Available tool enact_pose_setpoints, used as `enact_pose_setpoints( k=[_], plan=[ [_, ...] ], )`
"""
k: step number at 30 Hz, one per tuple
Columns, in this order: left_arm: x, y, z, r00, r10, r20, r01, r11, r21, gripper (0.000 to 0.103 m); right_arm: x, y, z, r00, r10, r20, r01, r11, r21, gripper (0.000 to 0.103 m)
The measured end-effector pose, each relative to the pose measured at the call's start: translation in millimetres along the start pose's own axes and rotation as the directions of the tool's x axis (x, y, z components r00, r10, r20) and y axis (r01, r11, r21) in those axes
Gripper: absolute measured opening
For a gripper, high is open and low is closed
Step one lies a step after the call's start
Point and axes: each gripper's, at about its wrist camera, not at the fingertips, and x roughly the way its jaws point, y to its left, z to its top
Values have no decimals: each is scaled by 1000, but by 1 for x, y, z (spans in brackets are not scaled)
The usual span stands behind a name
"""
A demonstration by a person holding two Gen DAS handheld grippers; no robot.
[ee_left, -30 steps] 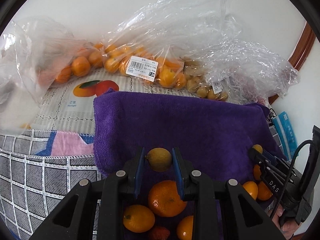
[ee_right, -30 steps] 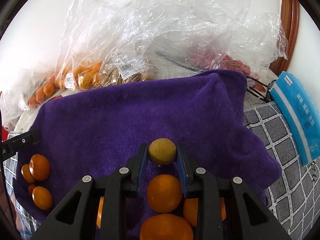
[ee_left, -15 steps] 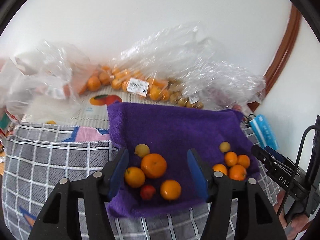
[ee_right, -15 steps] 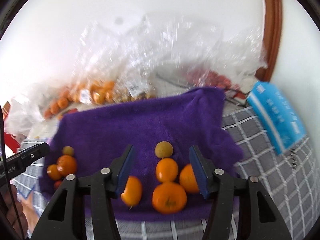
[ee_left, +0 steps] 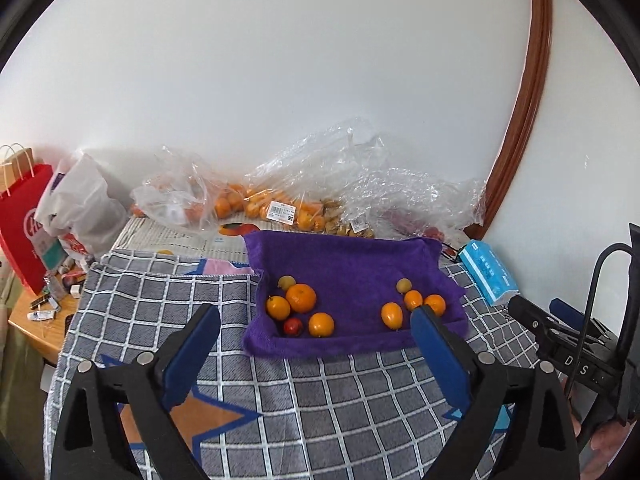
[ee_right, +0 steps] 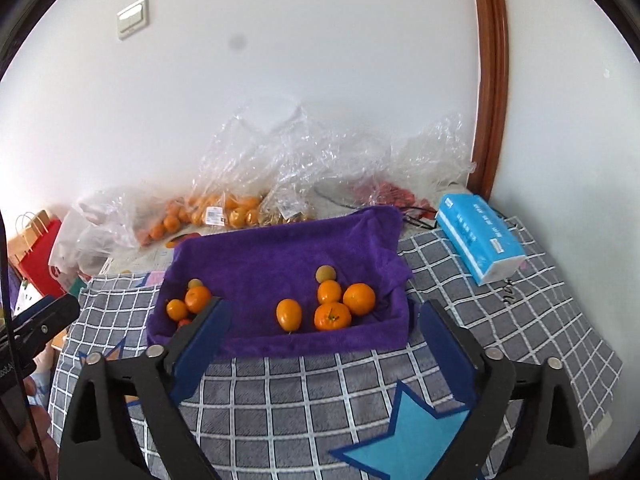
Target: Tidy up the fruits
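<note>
On the purple towel: two clusters of fruit, well apart.
Left cluster: oranges, one small red fruit, one yellowish fruit.
Right cluster: oranges, one yellowish fruit.
Left tongs: opening, nothing between them.
Right tongs: opening, nothing between them.

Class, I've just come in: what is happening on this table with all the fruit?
A person with a gripper in each hand is sorting fruit on a purple towel. Two small groups lie on it: one of oranges, a small red fruit and a yellowish one, the other of oranges with a yellowish fruit behind. The left gripper and right gripper hang above the checked cloth, jaws opening, nothing between them. Bags of fruit wait by the wall.
</note>
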Motion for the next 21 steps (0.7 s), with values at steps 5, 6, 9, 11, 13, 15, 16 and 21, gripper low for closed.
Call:
enact_pose_setpoints(
  k=[5,6,9,11,13,15,16,21],
  plan=[
    [-24,-3,-9,1000,19,24,-19,1000,2,97,-27,2,-10,1000,-18,15,18,1000,4,101],
    [-26,-4,-11,999,19,27,-19,1000,2,97,-30,1,-12,1000,-15,18,15,1000,5,101],
    [-37,-5,-15,999,34,43,-34,999,1,97,-42,2,-16,999,-25,30,26,1000,-7,101],
    [-41,-5,-15,998,39,50,-39,999,-1,97,-46,2,-18,999,-28,30,28,1000,-8,101],
    [-42,-6,-16,998,39,49,-39,999,1,97,-50,3,-20,999,-20,27,20,1000,-6,101],
    [-44,-7,-17,998,42,51,-42,999,4,97,-53,3,-22,999,-24,28,24,1000,-3,101],
    [-45,-8,-17,998,45,52,-46,999,7,97,-53,4,-22,999,-27,29,27,1000,-4,101],
    [-47,-9,-18,996,67,53,-68,998,14,97,-56,3,-23,999,-34,28,34,999,2,101]
  ],
)
